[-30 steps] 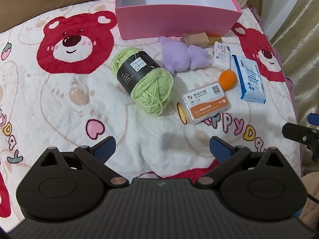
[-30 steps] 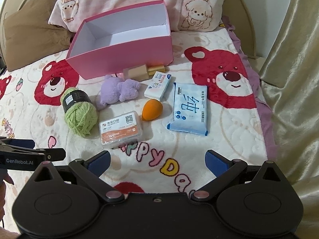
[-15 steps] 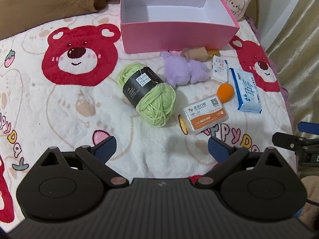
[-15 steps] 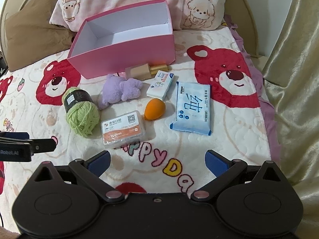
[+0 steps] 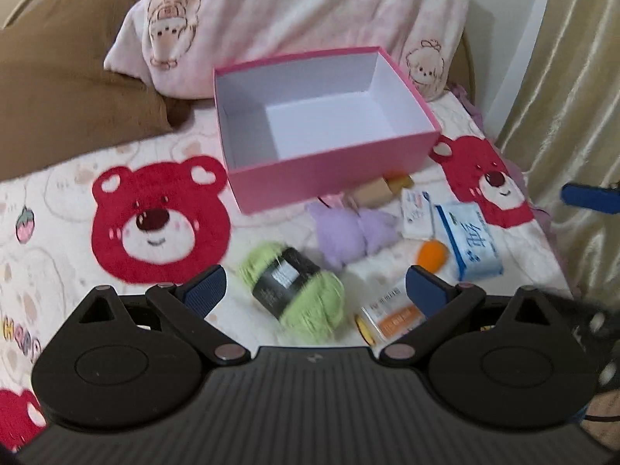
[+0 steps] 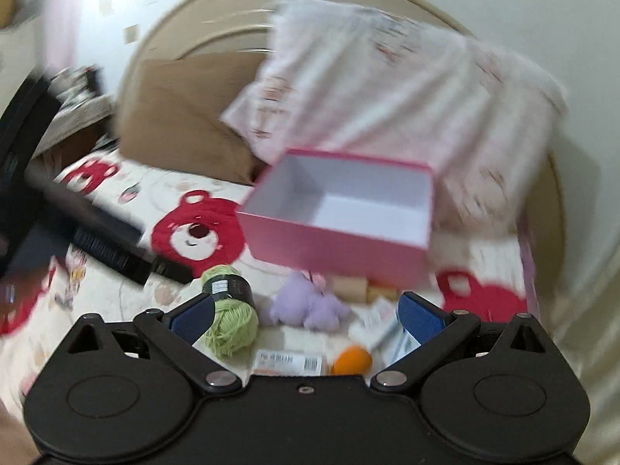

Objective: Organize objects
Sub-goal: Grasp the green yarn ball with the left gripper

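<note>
Now tilted upward: both views, level 1 second earlier, take in the pillows (image 5: 310, 19) and headboard, with heavy motion blur in the right wrist view. Read as a quick repositioning of both grippers, not yet an approach to any object.

Left gripper (image 5: 316, 283): jaws wide apart, holding nothing; yarn ball (image 5: 292, 290) between the fingertips in the view, slightly blurred, resting on the blanket (image 5: 69, 271), not touched.

Right gripper (image 6: 306, 312): jaws wide apart, holding nothing; purple plush (image 6: 308, 304) seen between the fingertips, lying on the blanket.

Pink box (image 5: 333, 178) at 12 o'clock in both views, open and with nothing inside.

Lying in front of the box, from 9 o'clock toward 3 o'clock in the left wrist view: yarn ball, purple plush (image 5: 348, 234), orange sponge (image 5: 432, 254), blue tissue pack (image 5: 471, 242). Orange-labelled case (image 5: 391, 314) at 6 o'clock of the plush, partly hidden by the gripper's right finger. Small white packet (image 5: 416, 213) and wooden block (image 5: 374, 192) closest to the box wall.

No object shifted across the views; all 7 remain outside the box. Judged stage: the very start, nothing sorted. Likely first pick for the left gripper: the yarn ball, nearest to it. Caution: soft blanket and round yarn, prone to rolling if nudged.
</note>
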The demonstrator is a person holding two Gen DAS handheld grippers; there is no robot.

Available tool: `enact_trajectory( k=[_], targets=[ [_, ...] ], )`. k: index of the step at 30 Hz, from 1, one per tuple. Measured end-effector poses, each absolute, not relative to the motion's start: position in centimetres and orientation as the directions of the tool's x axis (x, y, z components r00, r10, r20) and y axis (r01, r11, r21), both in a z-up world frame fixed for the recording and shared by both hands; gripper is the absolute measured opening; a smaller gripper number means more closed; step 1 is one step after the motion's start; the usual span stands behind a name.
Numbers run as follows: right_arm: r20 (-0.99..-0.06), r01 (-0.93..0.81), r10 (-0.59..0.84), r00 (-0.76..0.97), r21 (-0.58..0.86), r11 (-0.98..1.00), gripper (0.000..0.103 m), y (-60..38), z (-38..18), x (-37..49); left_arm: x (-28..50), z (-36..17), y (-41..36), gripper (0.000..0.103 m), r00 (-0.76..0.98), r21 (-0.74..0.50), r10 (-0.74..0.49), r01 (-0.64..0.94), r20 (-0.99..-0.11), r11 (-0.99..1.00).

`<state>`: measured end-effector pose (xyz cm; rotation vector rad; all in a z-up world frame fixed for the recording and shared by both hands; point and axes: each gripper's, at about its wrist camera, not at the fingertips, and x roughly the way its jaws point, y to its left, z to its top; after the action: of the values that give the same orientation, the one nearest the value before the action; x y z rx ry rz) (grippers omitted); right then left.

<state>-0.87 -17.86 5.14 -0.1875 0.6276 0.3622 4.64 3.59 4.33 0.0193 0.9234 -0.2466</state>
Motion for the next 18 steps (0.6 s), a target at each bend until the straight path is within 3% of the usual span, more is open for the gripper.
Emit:
enact_trajectory(
  k=[5,9,18],
  targets=[
    [-0.688,-0.478,0.364,0.628,0.028,0.878,0.102,-15.6,2.5,3.0,6.9,1.6,4.4,0.102,0.530,-0.118,-0.222,0.223,-0.818,0.968],
    [-0.758,-0.537,0.392,0.521,0.065,0.841,0.102,-12.5,-0.8,5.7,8.3,-2.2,5.9,0.101,0.473,-0.215,-0.267,0.162,-0.840,0.963],
    [-0.810,-0.599,0.422,0.408,0.112,0.793,0.100,-9.3,-6.7,8.7,10.4,-8.7,9.3,0.098,0.417,-0.425,-0.373,-0.034,-0.829,0.905]
  ],
)
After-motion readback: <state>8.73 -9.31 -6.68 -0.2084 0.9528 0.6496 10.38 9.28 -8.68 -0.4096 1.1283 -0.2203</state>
